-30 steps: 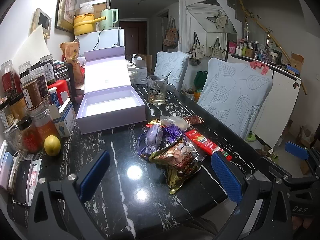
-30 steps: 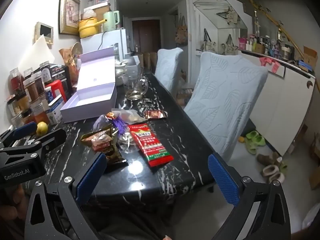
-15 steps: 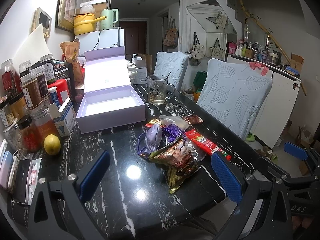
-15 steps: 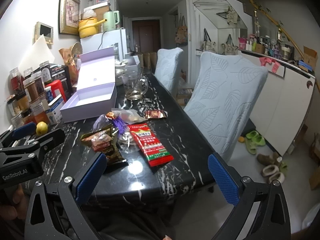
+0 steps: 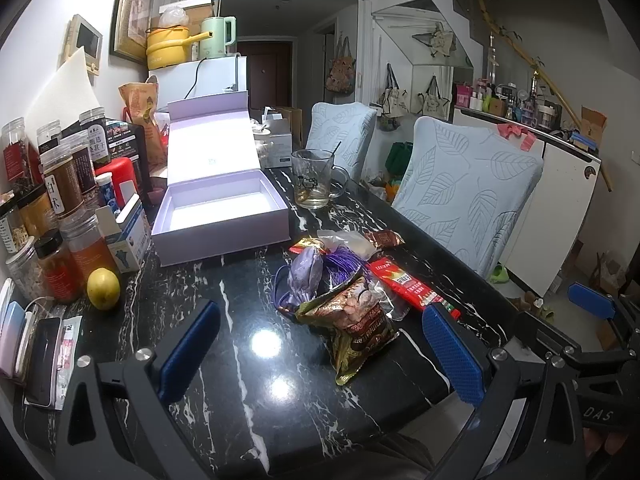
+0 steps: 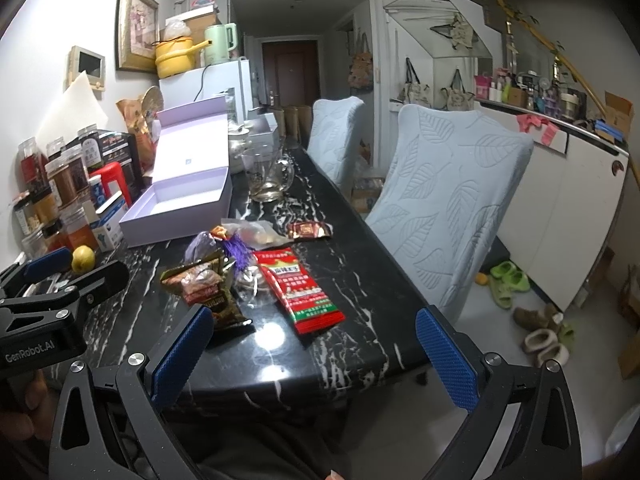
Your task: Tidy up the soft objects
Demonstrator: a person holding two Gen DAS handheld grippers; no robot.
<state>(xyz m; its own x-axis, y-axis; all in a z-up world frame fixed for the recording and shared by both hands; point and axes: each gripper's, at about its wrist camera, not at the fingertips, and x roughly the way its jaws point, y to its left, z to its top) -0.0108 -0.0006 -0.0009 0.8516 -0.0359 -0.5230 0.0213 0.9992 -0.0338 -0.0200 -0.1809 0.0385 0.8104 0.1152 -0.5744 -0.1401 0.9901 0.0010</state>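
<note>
A heap of soft packets lies mid-table: a brown-gold snack bag (image 5: 358,326) (image 6: 208,292), a purple pouch with tassel (image 5: 306,274) (image 6: 232,246), a red packet (image 5: 404,282) (image 6: 302,288), a clear bag (image 5: 346,240) and a small brown sachet (image 5: 384,238) (image 6: 308,230). Behind them stands an open lilac box (image 5: 222,216) (image 6: 180,206), its inside bare. My left gripper (image 5: 320,354) hovers open just before the heap. Over the table's near edge my right gripper (image 6: 312,356) is held open, with nothing between its fingers.
Jars and bottles (image 5: 60,216), a lemon (image 5: 103,289) and phones (image 5: 36,354) crowd the left side of the black marble table (image 5: 248,360). A glass mug (image 5: 314,180) stands behind the box. Two covered chairs (image 6: 452,200) line the right side; slippers (image 6: 508,280) lie on the floor.
</note>
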